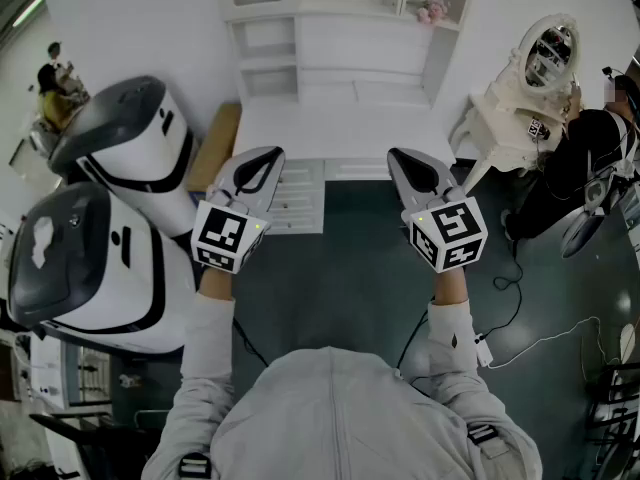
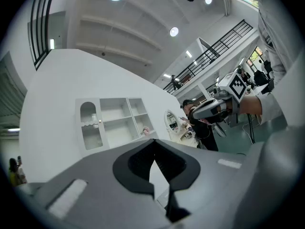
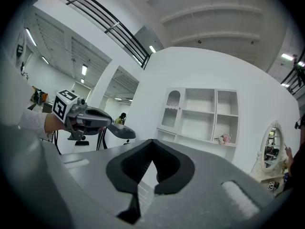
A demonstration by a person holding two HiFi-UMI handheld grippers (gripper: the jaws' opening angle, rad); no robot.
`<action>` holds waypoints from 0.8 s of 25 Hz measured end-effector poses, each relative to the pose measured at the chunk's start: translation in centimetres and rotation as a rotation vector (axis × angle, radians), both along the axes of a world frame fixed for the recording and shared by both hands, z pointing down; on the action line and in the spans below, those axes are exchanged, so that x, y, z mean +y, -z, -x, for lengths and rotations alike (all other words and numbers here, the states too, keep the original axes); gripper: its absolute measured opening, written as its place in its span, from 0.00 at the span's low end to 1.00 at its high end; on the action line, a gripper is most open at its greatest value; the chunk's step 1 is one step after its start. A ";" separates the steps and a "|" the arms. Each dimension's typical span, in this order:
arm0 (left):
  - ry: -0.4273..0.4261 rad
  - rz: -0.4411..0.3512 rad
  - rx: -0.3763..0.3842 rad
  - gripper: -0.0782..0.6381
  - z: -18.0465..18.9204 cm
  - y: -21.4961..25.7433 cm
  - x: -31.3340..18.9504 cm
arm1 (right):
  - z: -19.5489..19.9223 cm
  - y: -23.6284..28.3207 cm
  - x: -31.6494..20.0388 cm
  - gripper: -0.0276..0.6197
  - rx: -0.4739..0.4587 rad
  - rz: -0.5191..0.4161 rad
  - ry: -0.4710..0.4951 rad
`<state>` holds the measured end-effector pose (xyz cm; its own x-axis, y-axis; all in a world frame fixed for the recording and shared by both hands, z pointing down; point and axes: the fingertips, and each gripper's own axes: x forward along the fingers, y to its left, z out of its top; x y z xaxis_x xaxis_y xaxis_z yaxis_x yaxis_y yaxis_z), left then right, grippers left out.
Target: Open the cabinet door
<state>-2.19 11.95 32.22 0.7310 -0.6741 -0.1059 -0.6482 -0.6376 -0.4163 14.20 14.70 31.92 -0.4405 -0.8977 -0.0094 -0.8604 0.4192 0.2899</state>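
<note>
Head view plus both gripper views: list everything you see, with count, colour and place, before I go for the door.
cabinet: one, white, open shelves, straight ahead
cabinet door: one, white, arched, cabinet's upper left, looks closed
toy: one, pink, on a right-hand shelf
mirror stand: one, white, right of the cabinet
pod machines: two, white and dark grey, left side
board: one, tan, between pods and cabinet
cable: one, white, lower right
bystanders: two, one in black by the mirror, one far left
left gripper: one, grey, shut, empty
right gripper: one, grey, shut, empty
</note>
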 end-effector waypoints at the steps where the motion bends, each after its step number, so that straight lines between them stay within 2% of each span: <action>1: -0.001 0.001 -0.001 0.13 -0.1 0.0 0.1 | -0.2 0.0 0.1 0.04 -0.006 0.000 -0.001; 7: -0.010 0.016 0.008 0.13 -1.2 -0.6 0.6 | -1.8 -0.6 0.3 0.05 -0.095 0.037 0.009; 16: 0.004 0.069 0.012 0.13 -3.3 -1.8 0.8 | -3.0 -1.8 0.5 0.05 -0.074 0.074 0.088; 20: 0.017 0.086 0.007 0.13 -4.9 -2.8 0.8 | -4.3 -2.6 0.6 0.05 -0.113 0.129 0.126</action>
<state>2.71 12.76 35.01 0.7192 -0.6928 -0.0521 -0.6615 -0.6599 -0.3562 18.48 15.29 34.52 -0.5517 -0.8327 0.0469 -0.8230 0.5527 0.1315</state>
